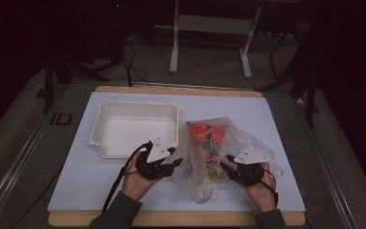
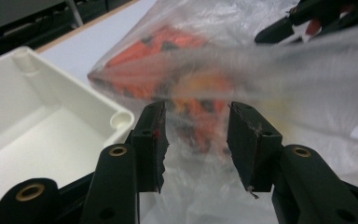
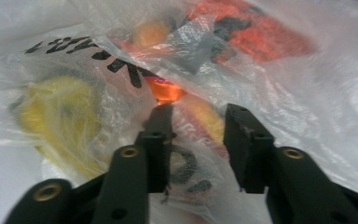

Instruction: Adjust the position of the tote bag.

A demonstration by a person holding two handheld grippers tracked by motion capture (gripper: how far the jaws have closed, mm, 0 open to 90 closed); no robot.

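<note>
A crumpled clear plastic bag (image 1: 248, 142) lies on the table's middle right, with orange (image 1: 206, 132) and yellow (image 1: 209, 174) items inside. My left gripper (image 1: 178, 162) points at the bag's left side. In the left gripper view its jaws (image 2: 196, 136) stand open, with the bag (image 2: 270, 65) just beyond the tips and nothing pinched. My right gripper (image 1: 224, 163) faces the bag's near right side. Its jaws (image 3: 196, 135) stand open against the printed film (image 3: 307, 93), with a yellow lump (image 3: 60, 112) to their left.
An empty white tray (image 1: 138, 106) sits on the light mat (image 1: 86, 181) left of the bag, its corner (image 2: 121, 119) close beside my left jaws. The table's wooden front edge (image 1: 181, 220) runs below my hands. A white stand (image 1: 209, 24) is on the floor beyond.
</note>
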